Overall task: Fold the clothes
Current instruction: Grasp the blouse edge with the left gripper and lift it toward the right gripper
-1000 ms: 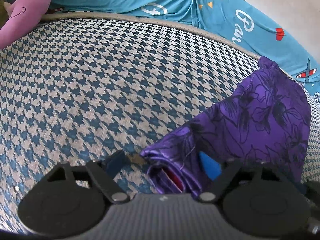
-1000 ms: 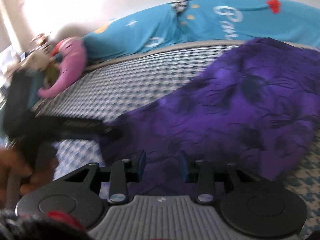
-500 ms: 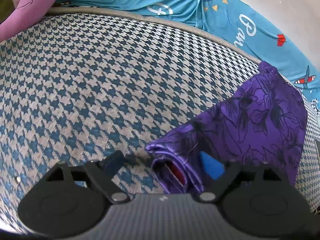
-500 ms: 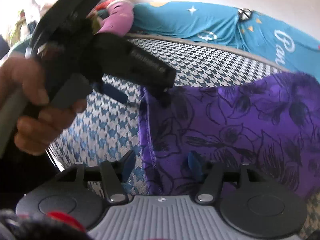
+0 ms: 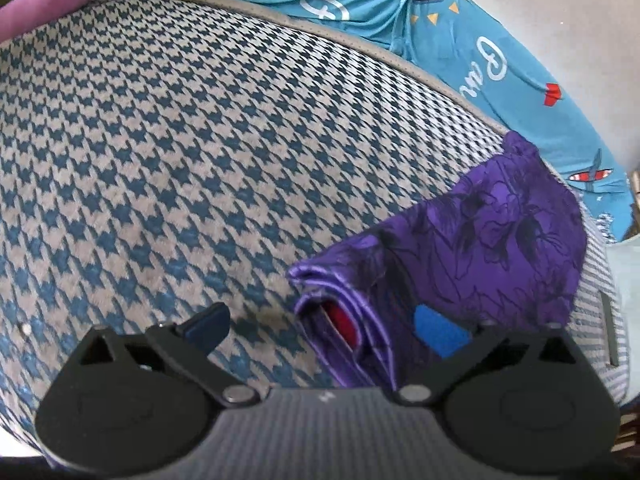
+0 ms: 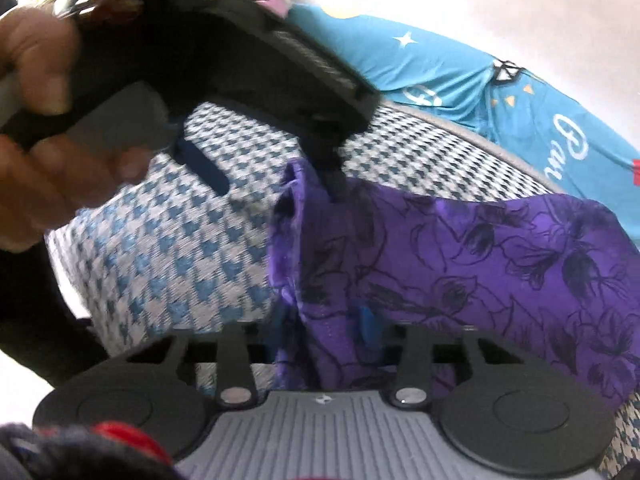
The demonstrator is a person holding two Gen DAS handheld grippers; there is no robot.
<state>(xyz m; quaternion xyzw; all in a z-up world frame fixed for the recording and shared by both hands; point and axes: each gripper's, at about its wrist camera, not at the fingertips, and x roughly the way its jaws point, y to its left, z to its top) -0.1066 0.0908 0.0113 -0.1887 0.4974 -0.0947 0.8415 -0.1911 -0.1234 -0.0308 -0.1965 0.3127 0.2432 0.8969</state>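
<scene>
The purple floral garment (image 5: 492,248) is lying partly folded on the houndstooth mattress (image 5: 200,140); the left gripper (image 5: 320,328) is hanging spread wide over its layered corner, while the right gripper (image 6: 324,328) is pinching its near edge. More folds are likely remaining.

Blue-grey houndstooth mattress (image 5: 200,140) w/ teal printed sheet (image 5: 460,40) behind, pale bright wall (image 6: 500,8).

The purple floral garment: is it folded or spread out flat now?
Folded, at least partly. The purple floral garment shows stacked layered edges near the left gripper, on the houndstooth mattress.
</scene>
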